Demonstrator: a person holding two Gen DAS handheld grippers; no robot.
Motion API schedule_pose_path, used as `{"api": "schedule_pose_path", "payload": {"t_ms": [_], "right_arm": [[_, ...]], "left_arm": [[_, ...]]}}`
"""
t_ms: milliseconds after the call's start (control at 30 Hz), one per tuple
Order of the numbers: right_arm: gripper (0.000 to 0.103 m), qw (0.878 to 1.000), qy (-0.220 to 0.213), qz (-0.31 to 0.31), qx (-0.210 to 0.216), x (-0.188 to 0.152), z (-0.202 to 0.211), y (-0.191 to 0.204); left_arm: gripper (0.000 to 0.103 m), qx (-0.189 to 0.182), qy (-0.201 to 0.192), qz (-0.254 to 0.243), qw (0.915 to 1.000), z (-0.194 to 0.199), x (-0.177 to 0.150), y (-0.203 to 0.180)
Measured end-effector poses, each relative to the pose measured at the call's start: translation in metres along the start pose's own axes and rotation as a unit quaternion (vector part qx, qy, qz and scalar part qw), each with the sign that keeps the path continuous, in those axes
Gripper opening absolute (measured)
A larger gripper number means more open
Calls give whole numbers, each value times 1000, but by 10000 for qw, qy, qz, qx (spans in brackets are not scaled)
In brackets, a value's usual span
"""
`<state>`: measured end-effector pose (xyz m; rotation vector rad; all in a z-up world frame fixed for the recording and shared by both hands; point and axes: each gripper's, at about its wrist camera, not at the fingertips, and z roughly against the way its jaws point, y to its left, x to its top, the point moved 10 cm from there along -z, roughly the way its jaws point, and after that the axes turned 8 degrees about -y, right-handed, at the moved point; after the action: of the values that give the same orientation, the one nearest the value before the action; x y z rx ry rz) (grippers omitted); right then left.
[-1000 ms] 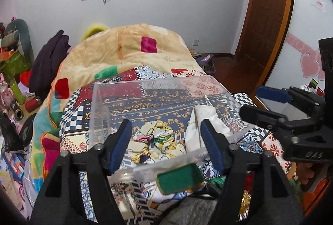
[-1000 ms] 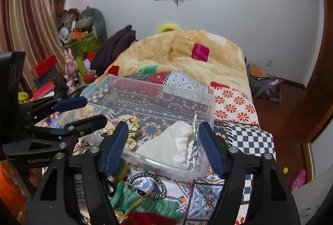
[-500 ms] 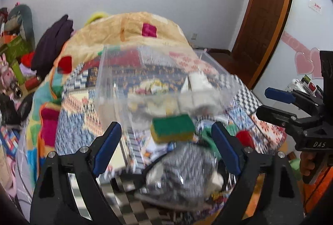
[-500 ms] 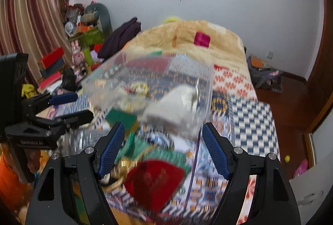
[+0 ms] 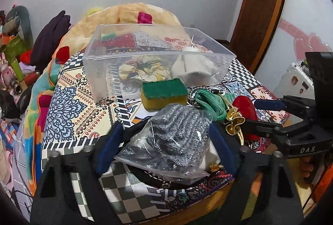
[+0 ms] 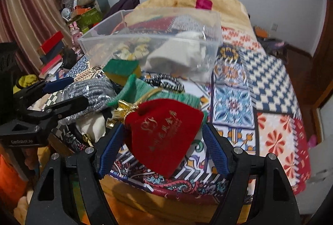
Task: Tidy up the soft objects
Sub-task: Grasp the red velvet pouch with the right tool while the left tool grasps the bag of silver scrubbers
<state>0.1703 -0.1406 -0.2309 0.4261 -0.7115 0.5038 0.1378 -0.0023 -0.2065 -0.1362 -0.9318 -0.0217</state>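
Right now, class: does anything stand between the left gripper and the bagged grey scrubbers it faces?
Nothing visible does. The left gripper is open, with the bag of grey scrubbers directly between its fingers. The sponge lies beyond, before the clear bin.

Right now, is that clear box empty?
No. The box holds a white cloth and a floral fabric piece; the sponge lies outside.
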Motion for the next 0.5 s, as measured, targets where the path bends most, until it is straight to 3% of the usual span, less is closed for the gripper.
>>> {"api": "schedule_pose_path", "payload": {"t_ms": [333,500], "right_arm": [[35,9997,-64,-30,230,-3,6,7],[27,9994,-223,59,264,3,17,11]], "left_arm": [[26,-58,-92,-14,9999,6,2,7],[15,-68,-140,-50,9999,11,3,6]]}}
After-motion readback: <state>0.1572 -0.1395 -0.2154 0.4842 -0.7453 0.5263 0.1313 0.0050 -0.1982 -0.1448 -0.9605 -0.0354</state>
